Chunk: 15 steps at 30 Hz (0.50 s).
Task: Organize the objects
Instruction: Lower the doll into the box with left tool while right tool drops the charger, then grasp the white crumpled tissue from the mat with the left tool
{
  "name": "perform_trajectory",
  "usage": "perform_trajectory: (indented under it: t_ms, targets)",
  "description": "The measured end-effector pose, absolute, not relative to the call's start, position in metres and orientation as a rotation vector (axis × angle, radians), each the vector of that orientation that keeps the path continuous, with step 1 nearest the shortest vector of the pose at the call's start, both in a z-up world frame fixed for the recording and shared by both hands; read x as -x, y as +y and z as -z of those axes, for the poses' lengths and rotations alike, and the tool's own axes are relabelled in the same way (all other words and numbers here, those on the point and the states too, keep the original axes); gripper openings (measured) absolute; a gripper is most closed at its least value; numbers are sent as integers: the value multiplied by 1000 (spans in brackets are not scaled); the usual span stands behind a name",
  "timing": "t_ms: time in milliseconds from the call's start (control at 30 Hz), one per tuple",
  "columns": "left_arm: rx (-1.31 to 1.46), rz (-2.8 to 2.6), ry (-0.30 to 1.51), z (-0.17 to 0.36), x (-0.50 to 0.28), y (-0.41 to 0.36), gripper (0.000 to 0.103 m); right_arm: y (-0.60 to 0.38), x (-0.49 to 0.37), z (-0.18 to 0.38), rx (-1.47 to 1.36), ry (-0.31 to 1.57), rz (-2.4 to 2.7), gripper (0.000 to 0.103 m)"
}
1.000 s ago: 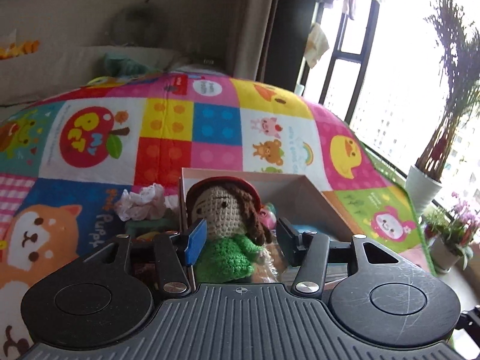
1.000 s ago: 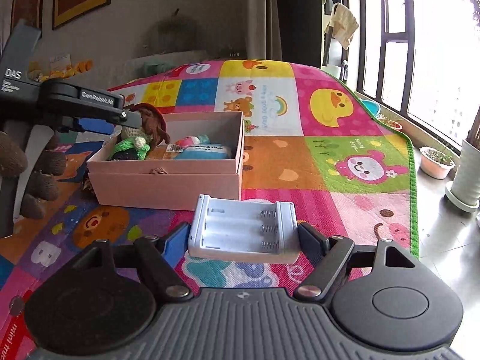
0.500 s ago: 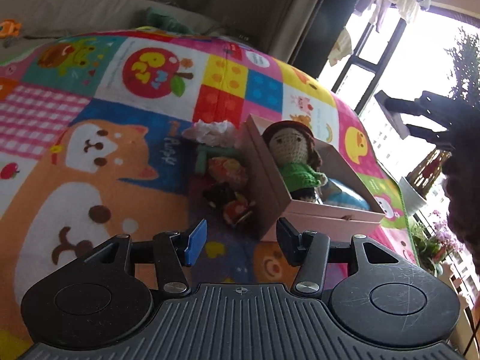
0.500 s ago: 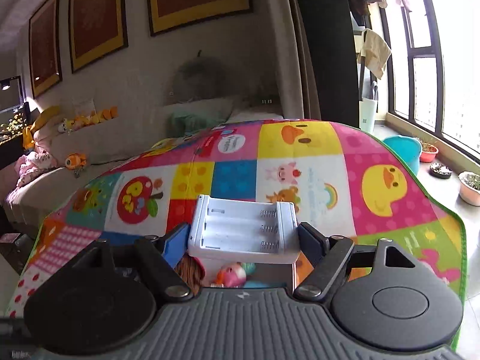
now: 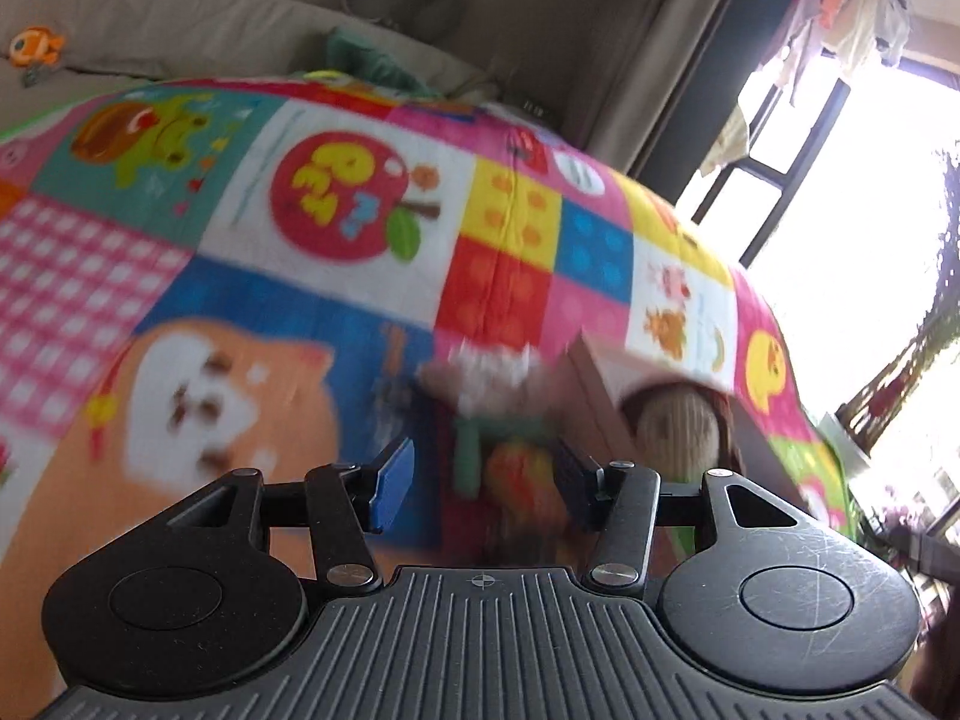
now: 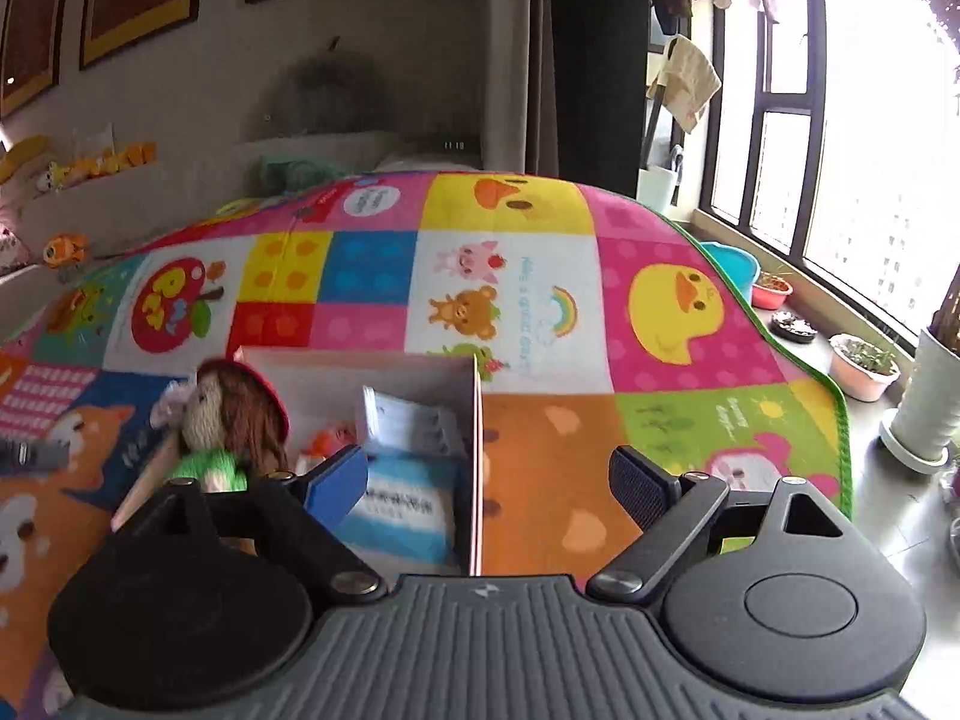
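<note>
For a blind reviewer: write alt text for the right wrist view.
The right gripper, jaws opening and empty, hangs over a pink box on a colourful play mat. Inside lie a white battery holder, a crocheted doll and a blue packet.

A box sits on the play mat. Inside it, a crocheted doll leans at the left end, a battery holder lies to its right (resting on a tissue pack). Potted plants line the sill right of the mat.

Blown-out window daylight; left view motion-blurred, fisheye-bent edges.
</note>
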State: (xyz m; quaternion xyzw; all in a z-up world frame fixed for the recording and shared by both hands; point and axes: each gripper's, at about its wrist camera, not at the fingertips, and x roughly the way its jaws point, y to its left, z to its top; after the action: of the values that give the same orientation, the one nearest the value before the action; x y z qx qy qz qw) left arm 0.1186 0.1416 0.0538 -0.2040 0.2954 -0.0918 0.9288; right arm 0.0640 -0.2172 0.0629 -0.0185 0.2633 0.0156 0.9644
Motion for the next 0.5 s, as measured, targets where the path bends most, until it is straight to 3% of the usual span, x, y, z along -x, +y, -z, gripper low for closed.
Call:
perform_trajectory:
  t_ms: [200, 300, 500]
  targets:
    - [319, 128, 619, -49, -231, 111, 50, -217, -19, -16, -21, 606, -15, 89]
    - [264, 148, 723, -28, -270, 96, 42, -212, -4, -7, -29, 605, -37, 89]
    - [145, 197, 794, -6, -252, 87, 37, -215, 8, -8, -28, 561, -42, 92]
